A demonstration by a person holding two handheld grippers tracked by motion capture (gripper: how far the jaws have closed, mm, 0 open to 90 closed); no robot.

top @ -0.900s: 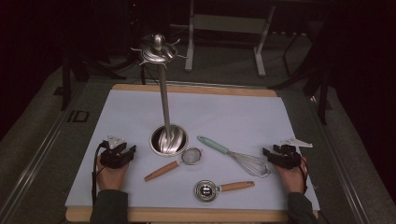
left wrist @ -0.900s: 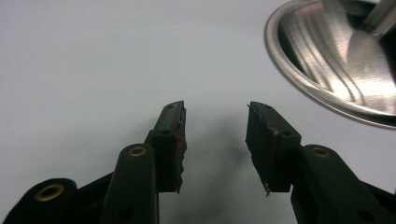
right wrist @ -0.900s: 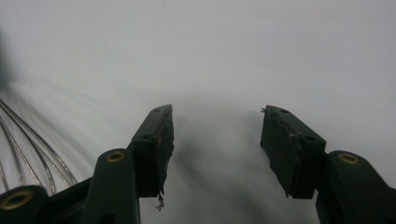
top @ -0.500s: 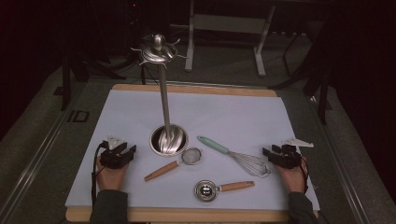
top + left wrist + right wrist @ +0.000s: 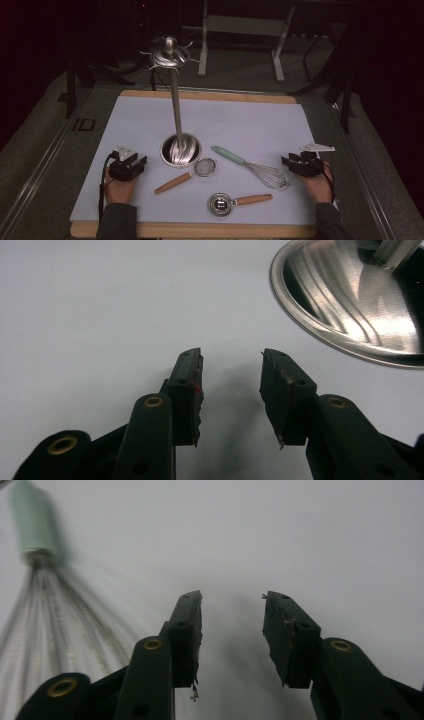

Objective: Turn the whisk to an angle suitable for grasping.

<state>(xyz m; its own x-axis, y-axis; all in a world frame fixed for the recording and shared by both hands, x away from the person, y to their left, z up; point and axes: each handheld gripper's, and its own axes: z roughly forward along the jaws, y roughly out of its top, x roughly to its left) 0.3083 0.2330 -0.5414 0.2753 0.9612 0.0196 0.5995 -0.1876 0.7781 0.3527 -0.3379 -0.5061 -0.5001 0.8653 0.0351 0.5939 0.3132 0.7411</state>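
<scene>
My right gripper (image 5: 300,163) rests on the white mat (image 5: 250,120), jaws spread wide with nothing between them. From it the whisk (image 5: 255,166) lies just beside, at about nine o'clock in the high view: wire head nearest me, mint handle running away toward ten o'clock and the rack's steel base (image 5: 181,150). In the right gripper view its wires (image 5: 55,615) sit at ten o'clock off my jaws. My left gripper (image 5: 131,167), also wide and empty, is well apart from it, so I judge the right is the hand to take it.
</scene>
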